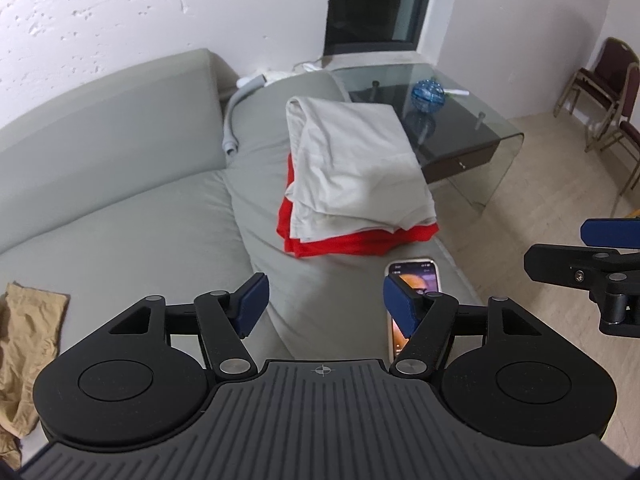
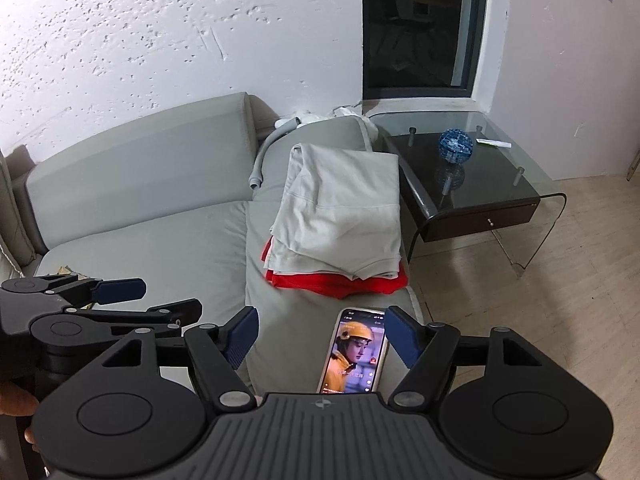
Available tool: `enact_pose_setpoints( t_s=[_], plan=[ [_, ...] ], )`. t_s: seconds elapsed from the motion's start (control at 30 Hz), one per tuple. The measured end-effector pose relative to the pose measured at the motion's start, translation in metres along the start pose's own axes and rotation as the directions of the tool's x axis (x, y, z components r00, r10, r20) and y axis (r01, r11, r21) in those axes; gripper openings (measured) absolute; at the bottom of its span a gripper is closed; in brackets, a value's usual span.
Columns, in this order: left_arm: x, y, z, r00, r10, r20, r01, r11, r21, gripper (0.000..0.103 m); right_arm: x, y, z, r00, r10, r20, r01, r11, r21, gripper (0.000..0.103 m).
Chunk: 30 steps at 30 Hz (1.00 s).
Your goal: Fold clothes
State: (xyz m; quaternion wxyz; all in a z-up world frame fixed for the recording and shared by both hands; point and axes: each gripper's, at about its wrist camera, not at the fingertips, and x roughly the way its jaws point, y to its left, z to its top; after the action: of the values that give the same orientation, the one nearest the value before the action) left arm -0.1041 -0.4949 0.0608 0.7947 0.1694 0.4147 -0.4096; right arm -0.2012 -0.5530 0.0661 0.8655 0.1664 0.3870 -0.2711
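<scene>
Two folded garments sit stacked on my grey sofa [image 2: 160, 240], a pale grey one [image 2: 344, 216] atop a red one [image 2: 340, 286], well ahead of both tools. My left tool [image 1: 324, 304] and right tool [image 2: 320, 336] stand spread, pinching nothing. A phone [image 2: 356, 352] plays video; its text is unreadable. A glass surface [image 2: 552, 196] stands beside white textured walls [image 2: 140, 48].

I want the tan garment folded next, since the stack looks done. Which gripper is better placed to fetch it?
Left gripper, probably: the tan garment lies on its side of the sofa; the right gripper hovers over the phone. Both are open and empty.
</scene>
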Motion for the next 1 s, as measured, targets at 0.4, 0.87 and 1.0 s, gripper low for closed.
enact_pose_setpoints(
  t_s=[0.4, 0.87, 1.0],
  plan=[
    [0.002, 0.004, -0.002, 1.0, 0.005, 0.007, -0.005, 1.0, -0.011, 0.069, 0.007, 0.003, 0.0, 1.0, -0.01, 0.0, 0.01, 1.0, -0.008, 0.07],
    [0.005, 0.001, -0.006, 1.0, 0.002, -0.002, -0.002, 1.0, 0.002, 0.069, 0.011, 0.003, -0.001, 1.0, -0.006, -0.011, 0.006, 1.0, -0.011, 0.071],
    [0.006, 0.0, -0.006, 1.0, 0.003, -0.004, -0.003, 1.0, 0.006, 0.069, 0.011, 0.002, -0.002, 1.0, -0.006, -0.014, 0.006, 1.0, -0.008, 0.071]
  ],
)
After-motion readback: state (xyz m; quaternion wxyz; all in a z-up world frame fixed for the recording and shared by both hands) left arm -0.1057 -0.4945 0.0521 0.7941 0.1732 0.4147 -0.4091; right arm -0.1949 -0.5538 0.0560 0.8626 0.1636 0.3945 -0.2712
